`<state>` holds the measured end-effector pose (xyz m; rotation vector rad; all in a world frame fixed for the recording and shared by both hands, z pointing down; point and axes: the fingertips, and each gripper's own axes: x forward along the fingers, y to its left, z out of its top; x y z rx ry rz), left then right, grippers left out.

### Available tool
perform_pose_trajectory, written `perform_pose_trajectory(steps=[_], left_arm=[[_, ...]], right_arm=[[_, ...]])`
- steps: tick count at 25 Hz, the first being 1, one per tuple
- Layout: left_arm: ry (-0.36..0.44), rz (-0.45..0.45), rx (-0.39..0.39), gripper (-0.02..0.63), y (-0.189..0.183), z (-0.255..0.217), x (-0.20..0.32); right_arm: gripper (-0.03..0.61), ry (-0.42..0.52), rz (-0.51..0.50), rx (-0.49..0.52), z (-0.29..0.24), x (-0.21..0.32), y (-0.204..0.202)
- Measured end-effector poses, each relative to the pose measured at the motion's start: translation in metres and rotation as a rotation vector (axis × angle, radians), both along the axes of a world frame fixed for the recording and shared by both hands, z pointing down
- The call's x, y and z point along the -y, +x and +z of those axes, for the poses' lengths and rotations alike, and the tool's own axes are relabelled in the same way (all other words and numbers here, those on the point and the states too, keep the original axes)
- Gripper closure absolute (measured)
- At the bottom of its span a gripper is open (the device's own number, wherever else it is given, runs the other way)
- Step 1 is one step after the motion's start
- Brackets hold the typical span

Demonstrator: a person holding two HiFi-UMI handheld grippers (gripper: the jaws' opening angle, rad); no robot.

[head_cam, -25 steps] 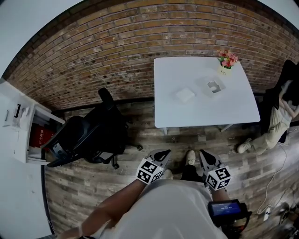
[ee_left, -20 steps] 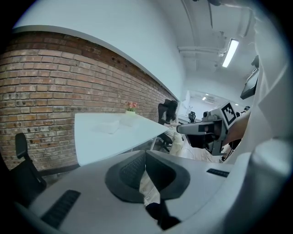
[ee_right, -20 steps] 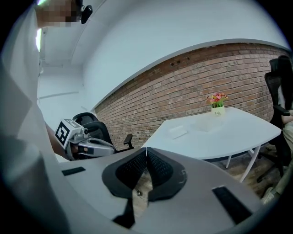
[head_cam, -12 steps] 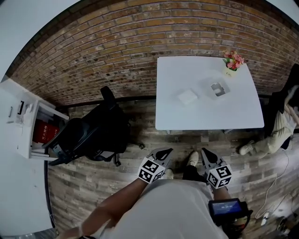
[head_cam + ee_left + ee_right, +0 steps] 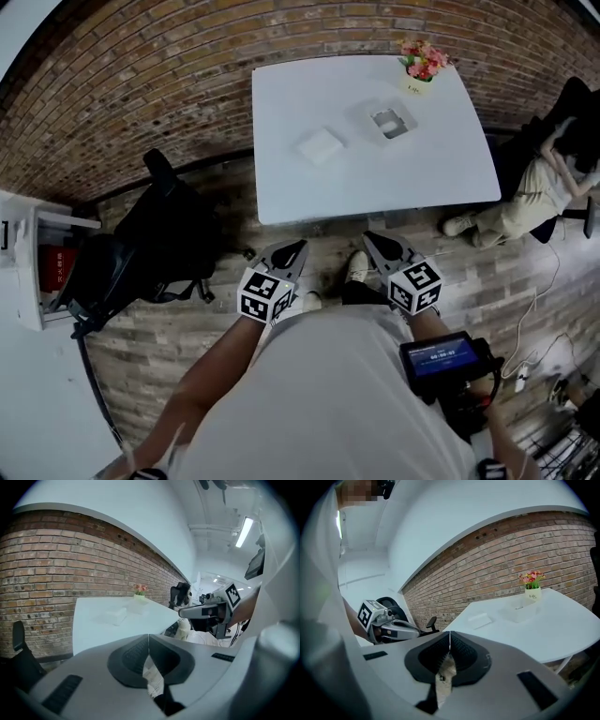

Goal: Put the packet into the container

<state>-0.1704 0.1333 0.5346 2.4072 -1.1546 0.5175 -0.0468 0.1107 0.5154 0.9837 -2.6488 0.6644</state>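
Hovering short of the surface's (image 5: 375,183) near edge in the head view, left gripper (image 5: 292,246) and right gripper (image 5: 372,237) face open room; packet (image 5: 321,145) lies mid-surface, container (image 5: 387,120) nearer its far edge, apart. Left gripper view: jaws closed, empty. Right gripper view: likewise.

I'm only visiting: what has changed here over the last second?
The person stepped toward the white table, so it now lies nearer the left gripper and right gripper. Nothing was taken hold of or let go. Both grippers stayed shut and empty; the packet and container stayed apart on the table.
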Motion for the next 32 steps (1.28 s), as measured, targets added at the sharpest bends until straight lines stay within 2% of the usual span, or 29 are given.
perform_pose_trajectory(steps=[4, 19, 32], left_arm=[[-0.014, -0.013, -0.002, 0.601, 0.011, 0.0, 0.013], [-0.062, -0.068, 0.065, 0.601, 0.036, 0.008, 0.068], [-0.041, -0.104, 0.086, 0.601, 0.069, -0.006, 0.098]], right_arm=[[0.568, -0.004, -0.028, 0.005, 0.001, 0.021, 0.003], [0.568, -0.026, -0.147, 0.059, 0.011, 0.088, 0.009], [0.568, -0.05, -0.185, 0.088, 0.019, 0.115, 0.043]])
